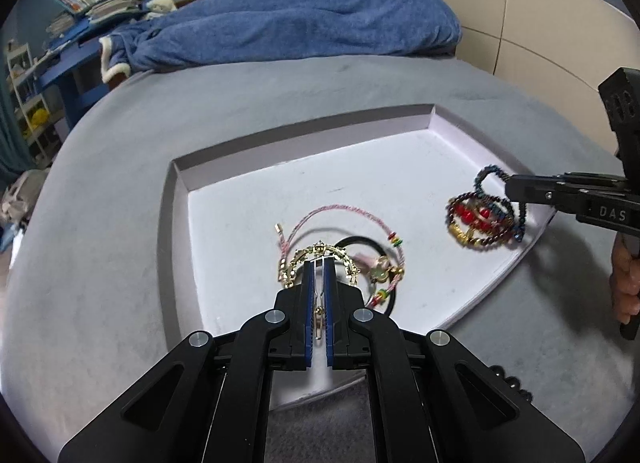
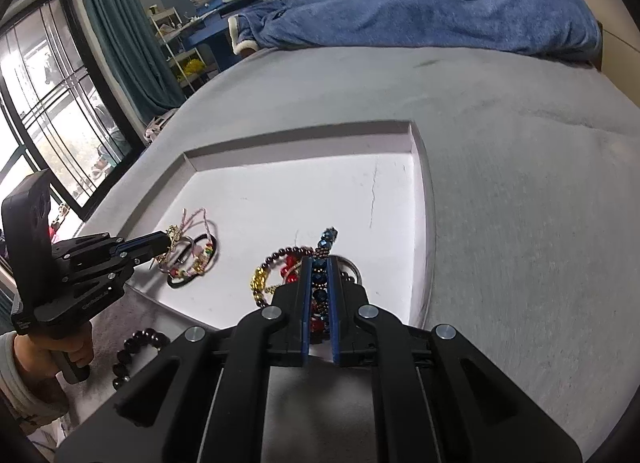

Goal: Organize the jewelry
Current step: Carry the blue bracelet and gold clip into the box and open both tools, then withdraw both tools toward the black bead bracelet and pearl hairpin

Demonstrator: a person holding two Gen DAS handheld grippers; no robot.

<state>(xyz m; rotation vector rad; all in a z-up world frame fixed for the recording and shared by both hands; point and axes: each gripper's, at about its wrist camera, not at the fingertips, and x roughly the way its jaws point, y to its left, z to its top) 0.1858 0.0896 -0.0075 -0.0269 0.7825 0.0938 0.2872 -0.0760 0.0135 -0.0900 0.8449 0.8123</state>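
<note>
1. Left wrist view first: the left tongs are pinched nearly closed on a thin metal clasp or pin, with a gold chain bracelet draped round the tips. It sits low over the white tray on the bed, near the tray's front-left part.

2. Right under it is a little tangle: a pink braided cord with coloured beads and a black hair tie. So that pile already lies in the tray.

3. Right wrist view: the right tongs are also almost closed, clamped on a blue bead strand. That strand looks knotted up with a dark bead bracelet, red beads and a gold piece, near the tray's right edge.

4. Still outside the tray: a dark bead bracelet on the blanket, just off the tray's front edge.

5. My read: about midway. Most pieces are in the tray but in two heaps, not separated. Left to do: let go of both handfuls, fetch the stray bracelet, maybe untangle.
</note>
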